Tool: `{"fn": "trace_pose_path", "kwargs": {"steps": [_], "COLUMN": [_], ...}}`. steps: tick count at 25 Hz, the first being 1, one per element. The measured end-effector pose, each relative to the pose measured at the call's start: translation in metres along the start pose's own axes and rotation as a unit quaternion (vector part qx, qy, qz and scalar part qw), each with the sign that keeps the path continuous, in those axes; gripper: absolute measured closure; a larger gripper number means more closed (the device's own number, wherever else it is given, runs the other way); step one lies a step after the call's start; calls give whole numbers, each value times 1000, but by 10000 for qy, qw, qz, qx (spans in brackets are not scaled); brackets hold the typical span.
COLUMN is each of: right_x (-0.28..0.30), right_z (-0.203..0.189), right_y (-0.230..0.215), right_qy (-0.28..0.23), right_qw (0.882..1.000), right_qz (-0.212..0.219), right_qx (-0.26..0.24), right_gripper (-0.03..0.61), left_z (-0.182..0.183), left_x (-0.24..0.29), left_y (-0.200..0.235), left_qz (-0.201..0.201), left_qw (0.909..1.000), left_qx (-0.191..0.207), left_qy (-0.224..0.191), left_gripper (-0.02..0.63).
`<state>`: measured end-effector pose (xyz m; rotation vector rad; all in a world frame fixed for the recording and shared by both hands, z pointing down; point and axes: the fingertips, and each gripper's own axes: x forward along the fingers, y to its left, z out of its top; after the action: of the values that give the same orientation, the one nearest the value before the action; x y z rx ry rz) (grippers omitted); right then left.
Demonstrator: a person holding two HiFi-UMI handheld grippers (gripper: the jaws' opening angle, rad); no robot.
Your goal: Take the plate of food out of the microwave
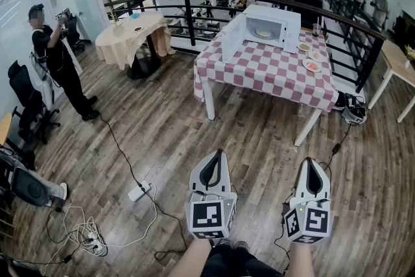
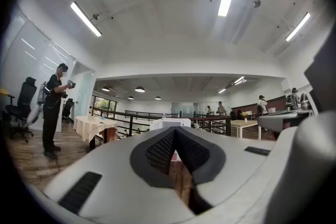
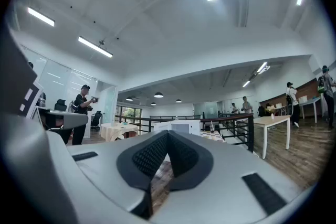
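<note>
Head view: print on microwave (image 1: 290, 28) seems too small to read.

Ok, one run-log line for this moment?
stage: before reach | left claw: shut, empty | right claw: shut, empty | microwave: door open | plate: inside microwave

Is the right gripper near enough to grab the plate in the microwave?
Probably not yet. The right gripper sits shut, far from the table, with wood floor between. The microwave door stands open, so the plate looks reachable after walking closer.
</note>
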<state>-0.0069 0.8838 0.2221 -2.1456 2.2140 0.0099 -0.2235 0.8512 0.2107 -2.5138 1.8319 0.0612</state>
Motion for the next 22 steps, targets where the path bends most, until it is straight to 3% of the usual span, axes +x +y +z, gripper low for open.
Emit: {"fn": "trace_pose_path", "kwargs": {"steps": [22], "right_x": [17], "right_z": [-17], "right_y": [-24], "right_qy": [141], "right_qw": [9996], "right_qz": [113], "right_qx": [227], "right_gripper": [581], "left_z": [-14], "left_x": [21], "left_y": [-17], "left_qz": [98], "left_qw": [9999], "left_qx": [-81], "left_qy": [68], "left_gripper": [606]}}
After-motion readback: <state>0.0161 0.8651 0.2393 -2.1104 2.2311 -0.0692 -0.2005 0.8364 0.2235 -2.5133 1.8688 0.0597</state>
